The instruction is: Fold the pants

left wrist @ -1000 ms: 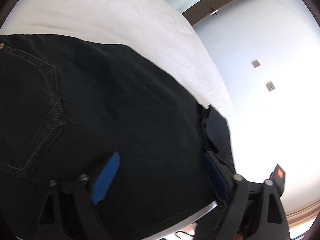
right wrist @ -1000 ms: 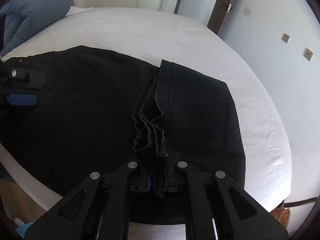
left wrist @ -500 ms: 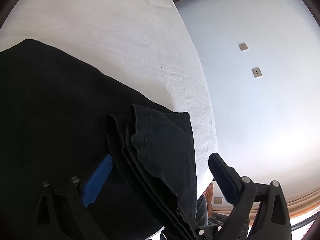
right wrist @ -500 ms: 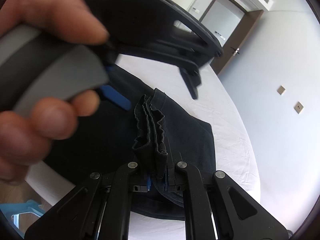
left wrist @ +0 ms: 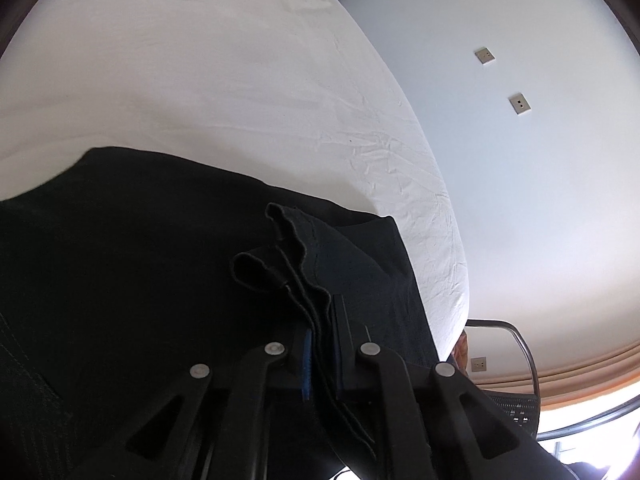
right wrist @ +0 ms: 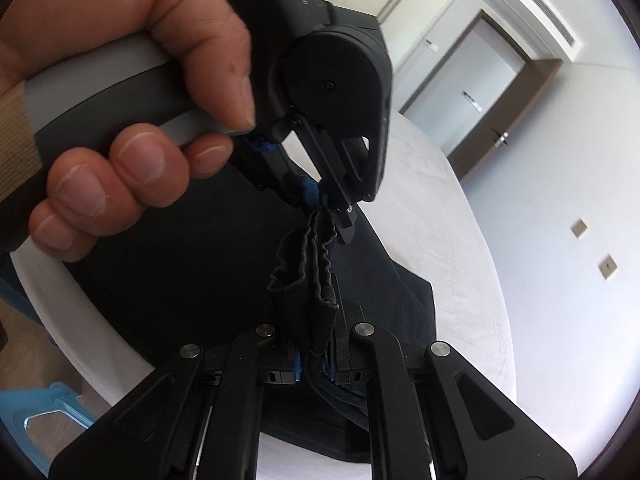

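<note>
Black pants (left wrist: 120,264) lie spread on a white bed (left wrist: 208,80); they also show in the right wrist view (right wrist: 180,264). Their bunched hem edge (right wrist: 308,276) is lifted off the bed. My left gripper (left wrist: 320,354) is shut on that layered hem; it also shows in the right wrist view (right wrist: 326,204), held by a hand, clamped on the hem's far end. My right gripper (right wrist: 316,360) is shut on the hem's near end. The two grippers sit close together, the short fold of fabric between them.
The bed's right edge (left wrist: 452,240) runs beside a pale wall with socket plates (left wrist: 520,105). A metal chair frame (left wrist: 520,344) stands past the bed corner. A door (right wrist: 492,80) is at the far end. A blue stool (right wrist: 44,408) stands on the floor at lower left.
My left gripper has come over from the waist end of the pants, closed on the hem and now grips it right beside my right gripper, which kept its hold.
</note>
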`<state>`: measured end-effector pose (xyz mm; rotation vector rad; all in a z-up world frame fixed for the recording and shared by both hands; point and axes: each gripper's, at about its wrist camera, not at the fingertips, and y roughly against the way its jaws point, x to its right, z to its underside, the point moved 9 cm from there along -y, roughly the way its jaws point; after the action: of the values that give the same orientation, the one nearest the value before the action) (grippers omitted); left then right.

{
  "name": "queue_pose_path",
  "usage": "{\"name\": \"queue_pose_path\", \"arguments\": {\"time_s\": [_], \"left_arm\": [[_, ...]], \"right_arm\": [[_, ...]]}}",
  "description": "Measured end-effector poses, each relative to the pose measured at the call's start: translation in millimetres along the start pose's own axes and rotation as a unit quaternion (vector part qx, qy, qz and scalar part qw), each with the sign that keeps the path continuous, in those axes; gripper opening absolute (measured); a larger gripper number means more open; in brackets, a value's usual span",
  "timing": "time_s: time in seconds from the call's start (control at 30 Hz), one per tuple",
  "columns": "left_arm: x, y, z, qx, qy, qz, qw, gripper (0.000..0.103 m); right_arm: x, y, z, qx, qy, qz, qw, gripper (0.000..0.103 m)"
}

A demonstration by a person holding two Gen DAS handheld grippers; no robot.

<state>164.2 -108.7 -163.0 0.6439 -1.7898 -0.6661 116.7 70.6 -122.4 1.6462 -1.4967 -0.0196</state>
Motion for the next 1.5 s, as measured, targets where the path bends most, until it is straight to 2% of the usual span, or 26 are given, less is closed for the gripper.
{"name": "queue_pose_path", "arguments": {"time_s": [0.13,0.17,0.33,0.57,0.7,0.83,0.9,0.93,0.97,1.0,1.03,1.1,1.17,1.23,1.27,1.33,1.37,1.43,1.47,1.5], "left_arm": [[-25,16,-6,-0.004,-0.018,-0.031,0.9994,0.008],[-32,19,-7,-0.007,-0.022,-0.04,0.9989,0.008],[-64,31,-5,-0.015,-0.028,-0.075,0.9966,0.008],[-90,37,0,-0.013,-0.018,-0.094,0.9953,0.008],[-90,29,-3,-0.013,-0.021,-0.103,0.9944,0.01],[-94,26,-5,-0.006,-0.02,-0.115,0.9931,0.022],[-96,29,-5,0.003,-0.02,-0.127,0.9917,0.039],[-97,32,-6,0.008,-0.021,-0.137,0.9904,0.044],[-98,38,-7,0.018,-0.025,-0.157,0.9872,0.053],[-98,43,-8,0.028,-0.027,-0.173,0.9841,0.059],[-97,50,-9,0.042,-0.029,-0.189,0.9807,0.059],[-92,58,-8,0.061,-0.04,-0.207,0.9757,0.059],[-76,62,-3,0.08,-0.063,-0.221,0.9699,0.059],[-59,57,7,0.087,-0.092,-0.236,0.9635,0.059],[-52,52,14,0.086,-0.11,-0.246,0.9592,0.059],[-45,41,28,0.081,-0.135,-0.273,0.9491,0.059],[-45,30,38,0.069,-0.142,-0.285,0.9456,0.059],[-50,12,54,0.044,-0.145,-0.299,0.9421,0.059],[-54,3,63,0.037,-0.152,-0.316,0.9358,0.06],[-54,0,68,0.048,-0.164,-0.331,0.9281,0.06]], "right_arm": [[-26,-3,-16,0.01,0.033,-0.023,0.999,0.008],[-33,-16,-11,0.008,0.038,-0.032,0.999,0.008],[-64,-22,-18,0.0,0.06,-0.067,0.996,0.008],[-84,-28,-9,-0.01,0.081,-0.095,0.992,0.008],[-86,-36,8,-0.024,0.086,-0.105,0.99,0.01],[-85,-42,18,-0.036,0.072,-0.121,0.989,0.012],[-79,-42,20,-0.04,0.06,-0.128,0.989,0.012],[-78,-41,22,-0.044,0.055,-0.135,0.988,0.013],[-74,-38,25,-0.047,0.046,-0.151,0.986,0.014],[-69,-32,26,-0.05,0.032,-0.172,0.983,0.021],[-71,-26,21,-0.054,0.01,-0.201,0.978,0.036],[-51,-11,31,-0.06,-0.057,-0.256,0.963,0.064],[-19,4,43,-0.061,-0.137,-0.313,0.938,0.064],[21,5,61,-0.073,-0.223,-0.359,0.903,0.063],[47,1,73,-0.078,-0.272,-0.378,0.882,0.061],[98,-18,95,-0.079,-0.354,-0.408,0.838,0.048],[121,-27,106,-0.078,-0.384,-0.417,0.82,0.047],[158,-52,125,-0.084,-0.418,-0.437,0.792,0.046],[172,-64,130,-0.087,-0.429,-0.446,0.781,0.044],[184,-81,134,-0.086,-0.438,-0.451,0.773,0.042]]}}
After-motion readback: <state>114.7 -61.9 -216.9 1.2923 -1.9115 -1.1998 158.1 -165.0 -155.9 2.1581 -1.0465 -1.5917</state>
